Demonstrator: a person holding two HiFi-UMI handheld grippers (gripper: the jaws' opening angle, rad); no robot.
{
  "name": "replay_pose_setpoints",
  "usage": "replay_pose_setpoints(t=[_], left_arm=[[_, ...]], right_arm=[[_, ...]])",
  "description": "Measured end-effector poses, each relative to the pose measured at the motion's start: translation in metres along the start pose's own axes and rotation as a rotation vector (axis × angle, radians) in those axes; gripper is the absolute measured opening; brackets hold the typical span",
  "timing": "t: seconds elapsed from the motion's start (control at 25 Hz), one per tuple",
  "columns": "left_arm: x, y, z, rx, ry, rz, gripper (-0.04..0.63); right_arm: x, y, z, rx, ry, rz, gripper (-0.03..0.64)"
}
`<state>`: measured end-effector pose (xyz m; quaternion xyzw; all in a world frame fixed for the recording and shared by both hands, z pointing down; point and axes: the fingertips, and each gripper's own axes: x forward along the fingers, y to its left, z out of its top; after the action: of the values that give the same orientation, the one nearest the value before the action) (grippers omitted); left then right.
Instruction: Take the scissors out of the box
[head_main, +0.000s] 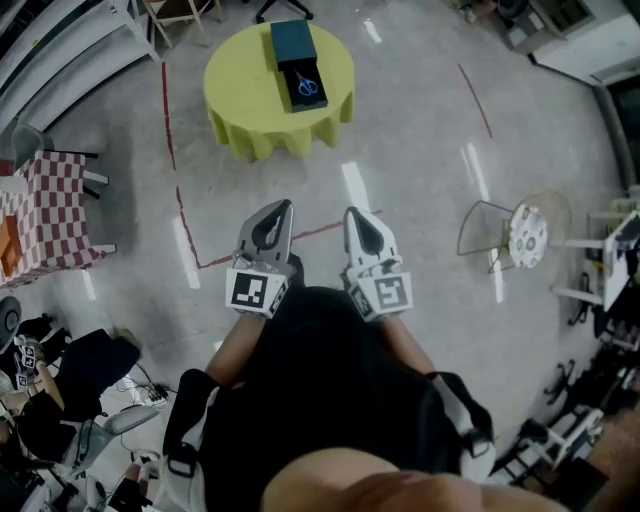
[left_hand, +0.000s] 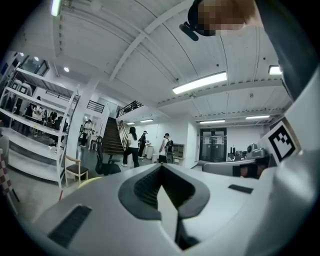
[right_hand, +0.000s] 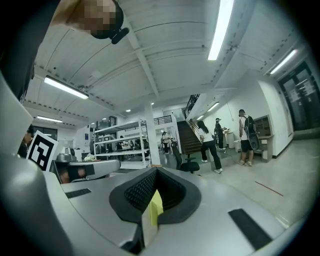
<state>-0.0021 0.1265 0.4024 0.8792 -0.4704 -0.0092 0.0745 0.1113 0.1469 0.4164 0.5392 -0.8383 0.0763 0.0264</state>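
In the head view, blue-handled scissors (head_main: 309, 85) lie in the open tray of a dark teal box (head_main: 293, 42). The box sits on a round table with a yellow-green cloth (head_main: 240, 90), far ahead across the floor. My left gripper (head_main: 283, 207) and right gripper (head_main: 352, 213) are held side by side close to my body and point toward that table, well short of it. Both are shut with nothing between the jaws. The left gripper (left_hand: 161, 167) and the right gripper (right_hand: 155, 171) look out level across the room in their own views; neither view shows the box.
A table with a red-checked cloth (head_main: 45, 215) stands at the left and a white round fan on a stand (head_main: 527, 235) at the right. Red tape (head_main: 180, 200) runs across the floor. Bags and cables lie at bottom left. People (left_hand: 131, 145) stand by a staircase.
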Motion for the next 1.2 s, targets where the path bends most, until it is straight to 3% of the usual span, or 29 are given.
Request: replay_pose_setpoints(t=[0.32, 0.64, 1.2], left_arm=[[0.049, 0.093, 0.01, 0.004, 0.015, -0.065, -0.003], [0.087, 0.145, 0.016, -0.039, 0.003, -0.053, -0.003], [0.203, 0.204, 0.009, -0.041, 0.018, 0.008, -0.004]], right_arm=[[0.114, 0.006, 0.008, 0.013, 0.007, -0.032, -0.008], [0.181, -0.005, 0.01, -0.013, 0.031, -0.05, -0.008], [0.324, -0.093, -0.007, -0.039, 0.09, -0.008, -0.008]])
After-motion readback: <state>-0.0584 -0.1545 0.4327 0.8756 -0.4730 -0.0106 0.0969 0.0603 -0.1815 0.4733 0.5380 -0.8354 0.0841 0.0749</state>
